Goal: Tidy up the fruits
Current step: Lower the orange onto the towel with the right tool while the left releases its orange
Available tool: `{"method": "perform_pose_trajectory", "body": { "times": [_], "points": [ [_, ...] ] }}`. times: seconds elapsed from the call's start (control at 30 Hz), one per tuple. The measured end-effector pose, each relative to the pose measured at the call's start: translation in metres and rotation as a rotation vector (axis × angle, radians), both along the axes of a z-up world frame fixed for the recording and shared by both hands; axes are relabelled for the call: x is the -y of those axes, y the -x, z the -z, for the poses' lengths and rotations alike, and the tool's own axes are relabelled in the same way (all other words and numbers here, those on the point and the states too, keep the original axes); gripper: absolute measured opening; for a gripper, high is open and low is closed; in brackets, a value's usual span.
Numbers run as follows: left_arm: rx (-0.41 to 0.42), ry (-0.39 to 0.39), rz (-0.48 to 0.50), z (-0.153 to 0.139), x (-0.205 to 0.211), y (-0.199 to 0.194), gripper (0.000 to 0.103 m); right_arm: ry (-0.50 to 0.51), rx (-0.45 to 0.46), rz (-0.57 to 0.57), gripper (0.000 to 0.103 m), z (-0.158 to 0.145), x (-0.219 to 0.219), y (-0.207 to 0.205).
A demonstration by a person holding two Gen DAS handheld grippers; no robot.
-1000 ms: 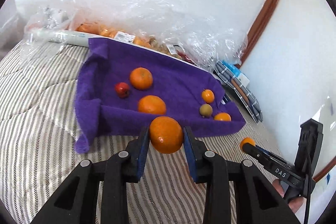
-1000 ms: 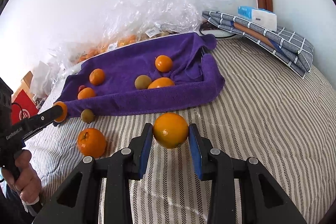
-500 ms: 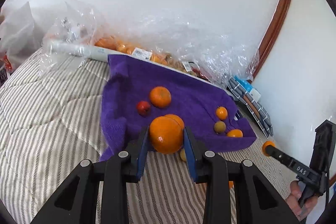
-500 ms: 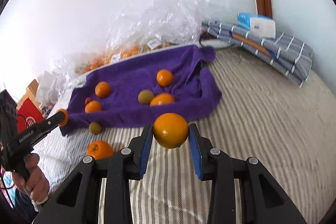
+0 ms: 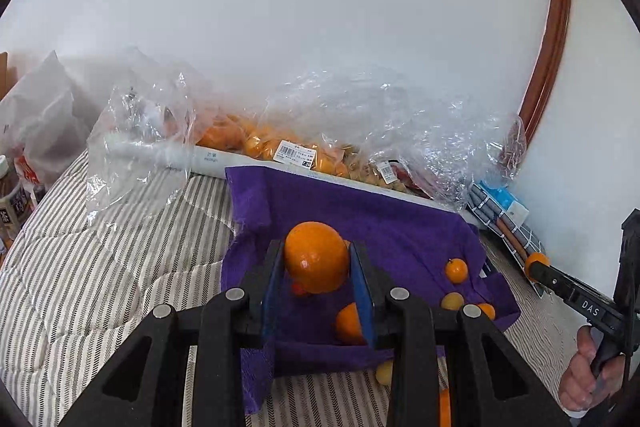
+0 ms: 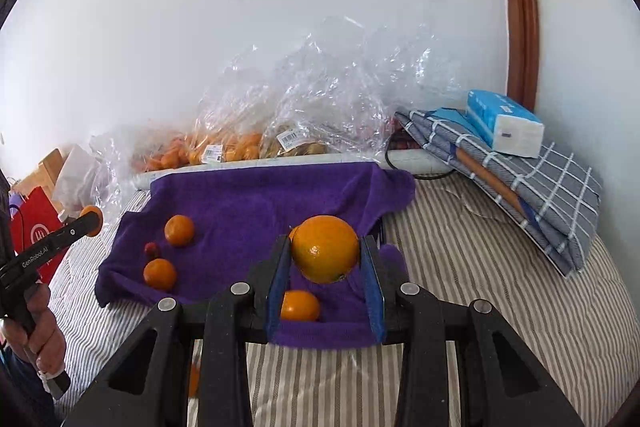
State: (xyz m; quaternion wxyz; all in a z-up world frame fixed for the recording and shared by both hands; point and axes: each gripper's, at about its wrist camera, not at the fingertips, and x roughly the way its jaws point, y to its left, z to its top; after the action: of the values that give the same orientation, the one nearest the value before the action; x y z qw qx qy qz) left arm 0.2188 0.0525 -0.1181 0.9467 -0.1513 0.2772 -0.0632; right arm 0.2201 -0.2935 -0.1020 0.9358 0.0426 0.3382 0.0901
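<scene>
Purple towelling [image 5: 400, 227] lay spread over the striped bedcover [image 5: 100, 267], with its near edge folded up into a low wall. Each gripper was clamped on a fruit above that near edge. The left gripper [image 5: 317, 263] held a mandarin [image 5: 316, 257] between its blue pads, over the left part of the towel. The right gripper [image 6: 325, 255] pinched a smooth orange [image 6: 325, 253] in the same way, over the right part of the towel.

On the cloth sat several loose fruits: two small mandarins [image 6: 179, 230] at the left with a little red fruit [image 6: 152, 248] between them, another orange one [image 6: 300, 305] just beyond the near fold below the right claw, and a tiny orange fruit [image 5: 456, 270] with a yellowish one [image 5: 452, 301] toward the right. One pale fruit [image 5: 385, 373] lay off the towel on the bedcover, near its front edge.

Far behind, crumpled clear bags [image 6: 320, 99] of fruit lined the white wall. A folded checked cloth [image 6: 540, 179] carrying a tissue pack [image 6: 504, 123] rested at the far right.
</scene>
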Motion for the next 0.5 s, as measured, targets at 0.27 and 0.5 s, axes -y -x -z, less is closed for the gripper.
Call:
{"method": "perform_pose_trajectory", "body": {
  "times": [0.27, 0.5],
  "points": [
    [-0.080, -0.004, 0.019, 0.030, -0.001, -0.012, 0.031, 0.017, -0.091, -0.015, 0.035, 0.042, -0.007, -0.032],
    [-0.107, 0.010, 0.017, 0.034, -0.002, -0.013, 0.031, -0.002, -0.118, -0.010, 0.035, 0.052, -0.004, -0.035]
  ]
}}
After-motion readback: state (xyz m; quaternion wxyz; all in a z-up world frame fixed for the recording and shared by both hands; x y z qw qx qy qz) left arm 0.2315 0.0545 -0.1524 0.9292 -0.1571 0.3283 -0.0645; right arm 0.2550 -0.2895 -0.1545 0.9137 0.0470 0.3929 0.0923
